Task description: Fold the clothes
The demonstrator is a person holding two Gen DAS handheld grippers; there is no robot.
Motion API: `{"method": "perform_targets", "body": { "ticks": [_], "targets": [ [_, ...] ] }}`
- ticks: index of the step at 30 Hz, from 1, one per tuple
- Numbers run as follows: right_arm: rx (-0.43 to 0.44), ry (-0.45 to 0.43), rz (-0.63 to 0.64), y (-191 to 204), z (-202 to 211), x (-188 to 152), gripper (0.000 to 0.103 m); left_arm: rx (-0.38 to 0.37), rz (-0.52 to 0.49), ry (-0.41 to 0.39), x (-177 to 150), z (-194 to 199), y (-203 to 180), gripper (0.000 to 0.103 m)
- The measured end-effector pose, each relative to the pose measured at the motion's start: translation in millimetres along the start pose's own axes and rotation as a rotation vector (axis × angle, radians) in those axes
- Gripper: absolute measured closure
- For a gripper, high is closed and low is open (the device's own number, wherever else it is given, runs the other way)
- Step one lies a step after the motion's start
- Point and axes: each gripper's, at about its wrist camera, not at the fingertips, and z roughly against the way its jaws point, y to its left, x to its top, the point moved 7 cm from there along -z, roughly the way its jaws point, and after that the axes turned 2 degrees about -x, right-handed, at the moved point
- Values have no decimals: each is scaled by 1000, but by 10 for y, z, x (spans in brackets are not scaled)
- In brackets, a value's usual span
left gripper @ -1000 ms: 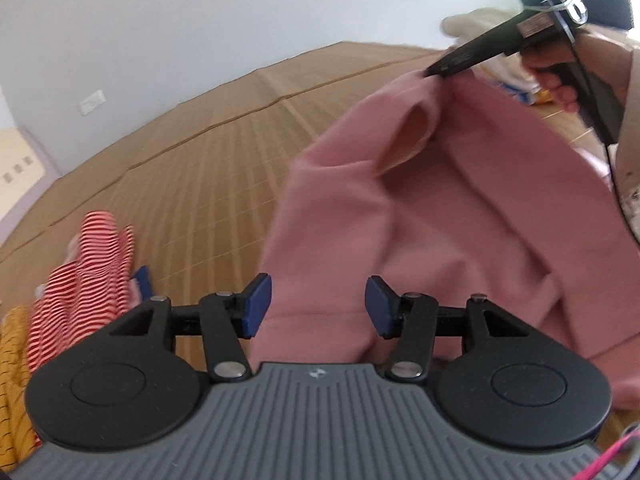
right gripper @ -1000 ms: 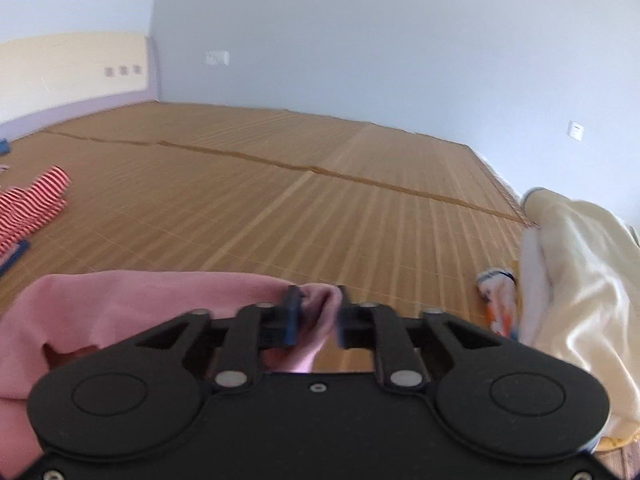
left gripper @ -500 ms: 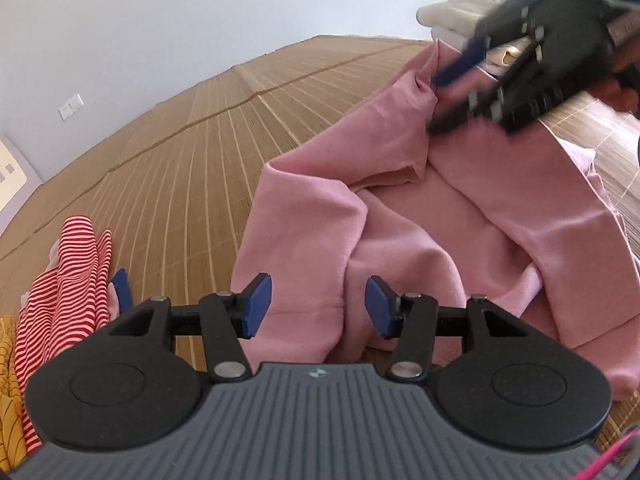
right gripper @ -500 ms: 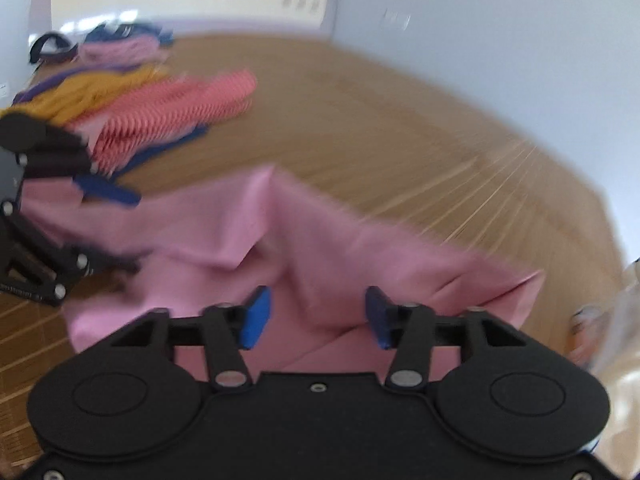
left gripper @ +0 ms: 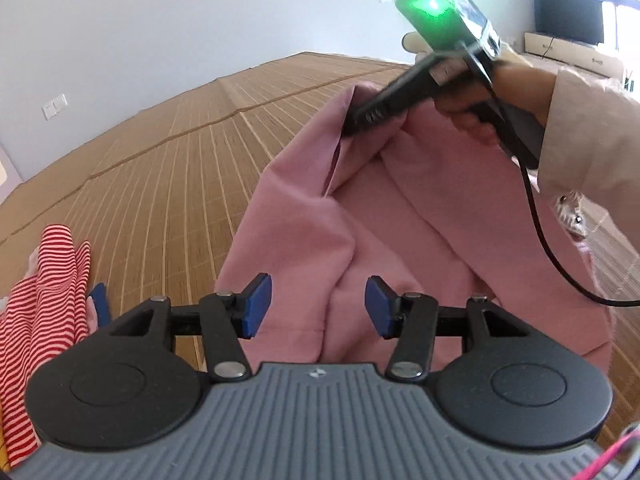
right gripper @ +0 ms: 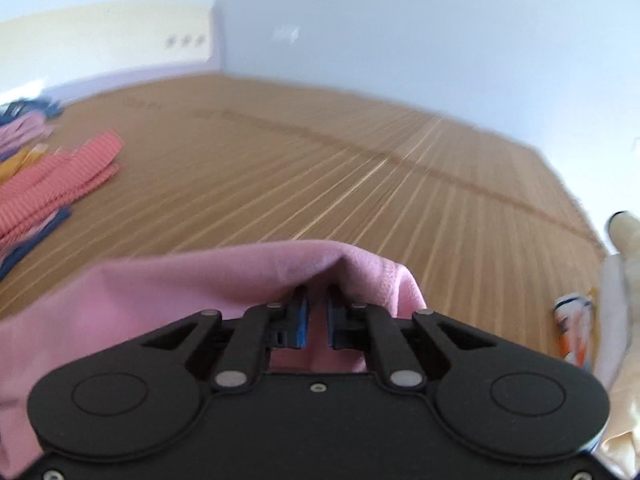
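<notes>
A pink garment hangs in loose folds over the bamboo mat. My right gripper is shut on its top edge and holds it up, with a hand on the handle. In the right wrist view the pink garment drapes over the right gripper, a fold pinched between the blue pads. My left gripper is open low in front of the hanging cloth, nothing between its blue pads.
A red-and-white striped garment lies at the left on the mat, with more coloured clothes behind it. A cream garment and a small orange-and-white item lie at the right. A cable trails from the right gripper.
My right gripper, open half a second ago, has shut on the pink garment's edge and lifted it. The left gripper stays open near the cloth's lower part.
</notes>
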Motion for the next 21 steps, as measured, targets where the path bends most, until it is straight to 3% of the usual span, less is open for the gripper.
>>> {"method": "perform_targets", "body": {
  "ticks": [4,7,10,12,14,21],
  "targets": [
    [47,-22,-23,-20,182,2,90,24,-31,20,14,-194,-10,45],
    [56,-25,16,3,349,-38,77,63,-32,18,48,-318,65,45],
    [91,-12,17,20,431,-72,64,20,13,45,57,-454,140,48],
    [117,-10,18,18,503,-99,64,-1,-3,76,36,-524,126,80],
    [130,-2,28,40,532,-124,64,13,-21,83,38,-538,129,93],
    [133,49,66,39,491,-271,64,122,21,10,390,-397,575,97]
  ]
}}
